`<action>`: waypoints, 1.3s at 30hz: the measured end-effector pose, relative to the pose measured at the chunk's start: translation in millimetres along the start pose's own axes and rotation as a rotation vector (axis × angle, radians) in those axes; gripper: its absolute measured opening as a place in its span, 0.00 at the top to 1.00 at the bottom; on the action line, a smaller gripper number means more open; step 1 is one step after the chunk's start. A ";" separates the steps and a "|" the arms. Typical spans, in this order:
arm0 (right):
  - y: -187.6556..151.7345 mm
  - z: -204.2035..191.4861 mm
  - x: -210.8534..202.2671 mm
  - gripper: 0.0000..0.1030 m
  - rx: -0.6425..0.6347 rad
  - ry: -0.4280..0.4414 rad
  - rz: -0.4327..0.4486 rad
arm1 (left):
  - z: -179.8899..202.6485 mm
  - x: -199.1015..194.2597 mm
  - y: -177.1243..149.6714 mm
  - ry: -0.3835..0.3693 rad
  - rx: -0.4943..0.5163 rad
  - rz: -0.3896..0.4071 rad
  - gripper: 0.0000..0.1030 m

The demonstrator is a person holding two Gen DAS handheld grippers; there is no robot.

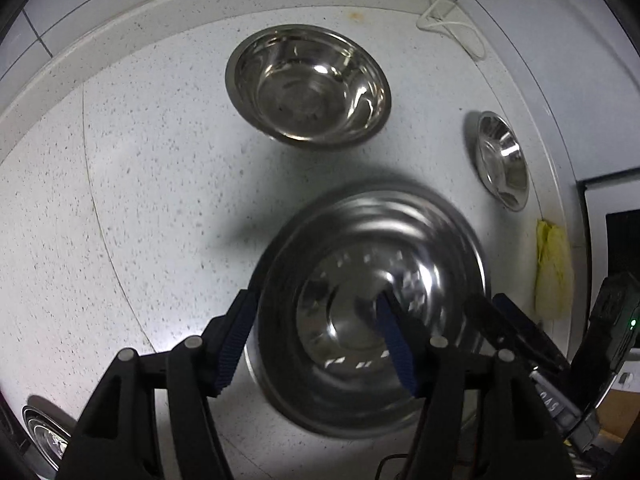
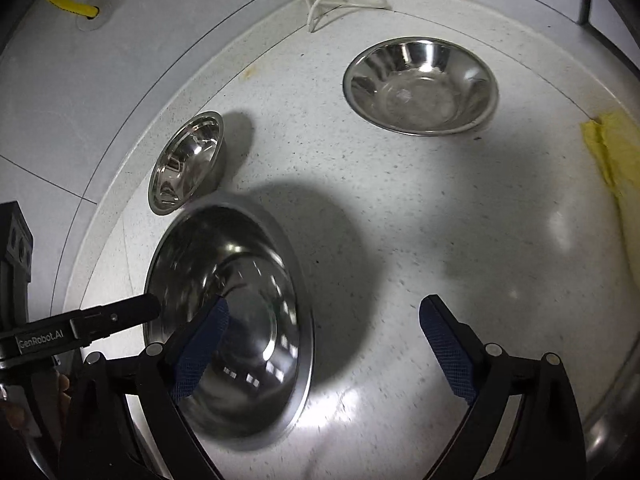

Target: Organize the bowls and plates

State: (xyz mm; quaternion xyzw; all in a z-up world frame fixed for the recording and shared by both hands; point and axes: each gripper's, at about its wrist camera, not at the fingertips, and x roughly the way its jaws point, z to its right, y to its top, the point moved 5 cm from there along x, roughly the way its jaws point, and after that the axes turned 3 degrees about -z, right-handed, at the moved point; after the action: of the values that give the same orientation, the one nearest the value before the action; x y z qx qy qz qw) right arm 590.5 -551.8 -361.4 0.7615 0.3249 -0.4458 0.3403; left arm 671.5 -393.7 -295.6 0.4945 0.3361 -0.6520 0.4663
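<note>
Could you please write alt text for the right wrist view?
The open right gripper hangs over a speckled white counter, its left finger in front of a large steel bowl that looks blurred. A small bowl and a medium bowl sit farther back, with a yellow cloth at the right edge.

A wide, shiny stainless-steel bowl (image 1: 372, 312) hangs tilted above the speckled white counter, motion-blurred, its rim pinched between blue-padded fingers. Behind it a deep round steel bowl (image 1: 308, 86) sits upright and empty on the counter. Beside that, well apart, rests a smaller steel bowl (image 1: 502, 160), also empty.
</note>
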 end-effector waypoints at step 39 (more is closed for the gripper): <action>-64.9 -114.6 -6.0 0.92 -0.207 0.013 -0.025 | -108.5 -75.3 -64.2 0.141 -0.010 0.182 0.87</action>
State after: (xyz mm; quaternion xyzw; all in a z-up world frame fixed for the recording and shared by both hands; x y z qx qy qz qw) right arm 588.7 -424.2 -328.3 0.7211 0.3807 -0.4092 0.4094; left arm 652.8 -253.5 -255.9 0.5655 0.3250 -0.5688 0.5010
